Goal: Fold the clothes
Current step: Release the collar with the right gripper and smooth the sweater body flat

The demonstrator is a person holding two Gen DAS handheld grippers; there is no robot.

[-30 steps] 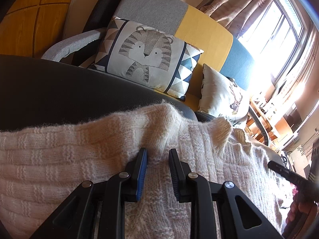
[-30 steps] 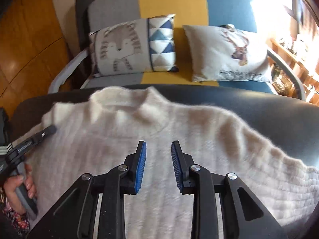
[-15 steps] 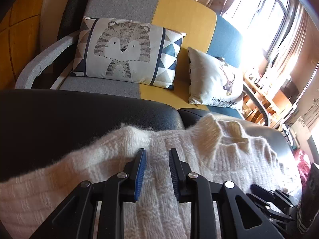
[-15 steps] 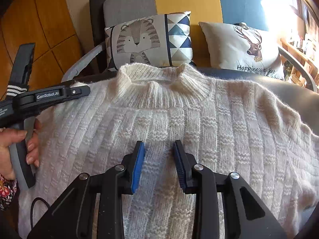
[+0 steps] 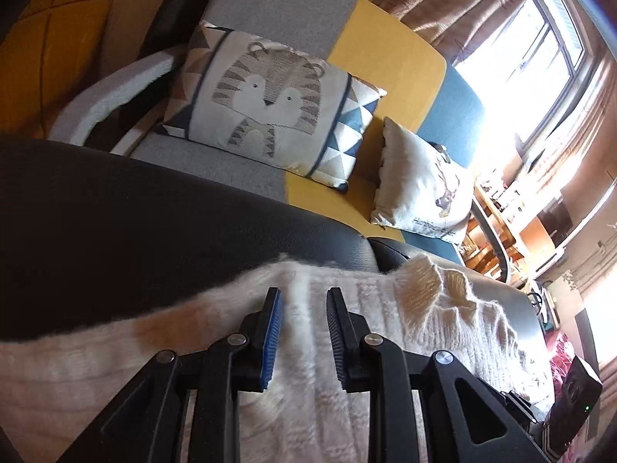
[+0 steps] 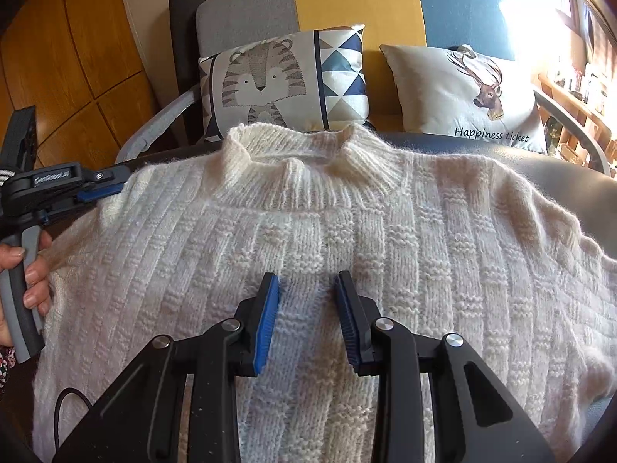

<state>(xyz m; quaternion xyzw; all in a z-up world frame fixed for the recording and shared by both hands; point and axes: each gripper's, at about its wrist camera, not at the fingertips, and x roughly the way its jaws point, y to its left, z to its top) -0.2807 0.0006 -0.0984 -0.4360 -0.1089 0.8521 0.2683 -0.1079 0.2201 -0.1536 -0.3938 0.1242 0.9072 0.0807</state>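
— Where was the sweater when you looked?

— The cream knit sweater (image 6: 347,239) lay spread flat, front up, on the black leather surface (image 5: 154,231), its ribbed collar (image 6: 308,154) pointing toward the sofa (image 6: 354,4) with the tiger cushion (image 6: 277,77) and the deer cushion (image 6: 462,88)

— And my grippers?

— I had the right gripper (image 6: 306,289) poised over the chest of the sweater, jaws parted, nothing pinched between the blue pads (image 6: 266,324). The left gripper (image 5: 302,301) sat at the shoulder edge, jaws apart too, knit lying beneath them (I couldn't tell whether the tips touched it). From the right camera I saw the hand (image 6: 23,270) wrapped round its grey handle
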